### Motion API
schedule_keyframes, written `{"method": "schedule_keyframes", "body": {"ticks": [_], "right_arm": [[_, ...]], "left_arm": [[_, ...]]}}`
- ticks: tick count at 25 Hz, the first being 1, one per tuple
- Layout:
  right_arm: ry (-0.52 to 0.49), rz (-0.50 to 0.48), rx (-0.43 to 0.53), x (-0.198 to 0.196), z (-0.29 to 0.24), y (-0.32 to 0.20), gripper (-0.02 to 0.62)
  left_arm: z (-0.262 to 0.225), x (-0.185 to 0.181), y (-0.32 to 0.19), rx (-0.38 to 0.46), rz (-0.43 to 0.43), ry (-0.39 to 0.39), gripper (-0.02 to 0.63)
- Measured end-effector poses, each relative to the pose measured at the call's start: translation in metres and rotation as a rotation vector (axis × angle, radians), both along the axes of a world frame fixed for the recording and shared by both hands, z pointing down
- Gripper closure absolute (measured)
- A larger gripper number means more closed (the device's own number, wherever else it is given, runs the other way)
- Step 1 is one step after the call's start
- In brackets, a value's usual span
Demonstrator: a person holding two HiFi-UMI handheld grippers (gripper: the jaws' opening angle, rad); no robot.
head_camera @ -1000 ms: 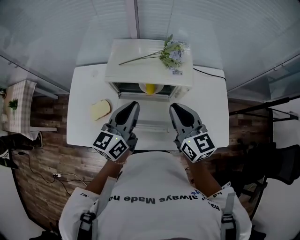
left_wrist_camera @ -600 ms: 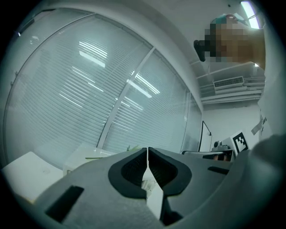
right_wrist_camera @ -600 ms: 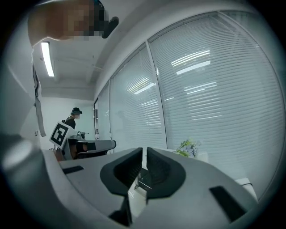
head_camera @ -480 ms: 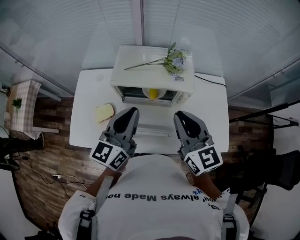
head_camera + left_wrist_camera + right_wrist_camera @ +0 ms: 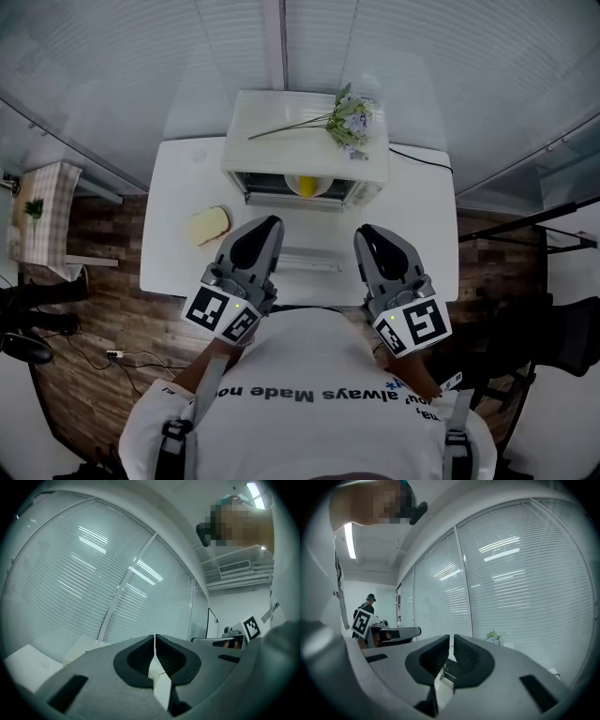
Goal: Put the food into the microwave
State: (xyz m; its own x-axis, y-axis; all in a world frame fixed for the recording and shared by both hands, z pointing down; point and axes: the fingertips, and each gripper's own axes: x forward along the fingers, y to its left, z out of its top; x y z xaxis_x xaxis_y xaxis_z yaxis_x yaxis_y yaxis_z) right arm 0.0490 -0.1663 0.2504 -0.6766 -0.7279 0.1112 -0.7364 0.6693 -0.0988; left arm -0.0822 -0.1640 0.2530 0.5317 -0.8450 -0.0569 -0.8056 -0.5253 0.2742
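Drawn back toward six o'clock, left gripper [image 5: 267,225] and right gripper [image 5: 369,232], jaws together and empty, likely clear the microwave [image 5: 291,150] holding the food [image 5: 305,185].

The microwave [image 5: 305,141] stands at the back of the white table [image 5: 427,234]; its door [image 5: 309,234] lies dropped flat toward the near edge, so the cavity is reached only over it; a bowl [image 5: 306,185] fills the middle of the opening; a bread slice [image 5: 208,225] lies just left of the door; the tabletop right of the door is bare; flowers [image 5: 349,117] lie across the roof.
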Motion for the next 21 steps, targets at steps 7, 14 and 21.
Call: {"method": "schedule_keyframes", "body": {"ticks": [7, 14, 21], "right_arm": [[0.004, 0.01, 0.004, 0.0007, -0.0019, 0.0008, 0.563], [-0.003, 0.007, 0.001, -0.0014, -0.0008, -0.0006, 0.563], [-0.006, 0.006, 0.007, -0.0019, -0.0038, -0.0002, 0.563]], "left_arm": [[-0.0008, -0.0015, -0.0006, 0.001, -0.002, -0.001, 0.589], [0.002, -0.0033, -0.002, -0.008, -0.002, 0.003, 0.589], [0.0014, -0.0027, -0.0014, -0.007, 0.0, 0.01, 0.589]]}}
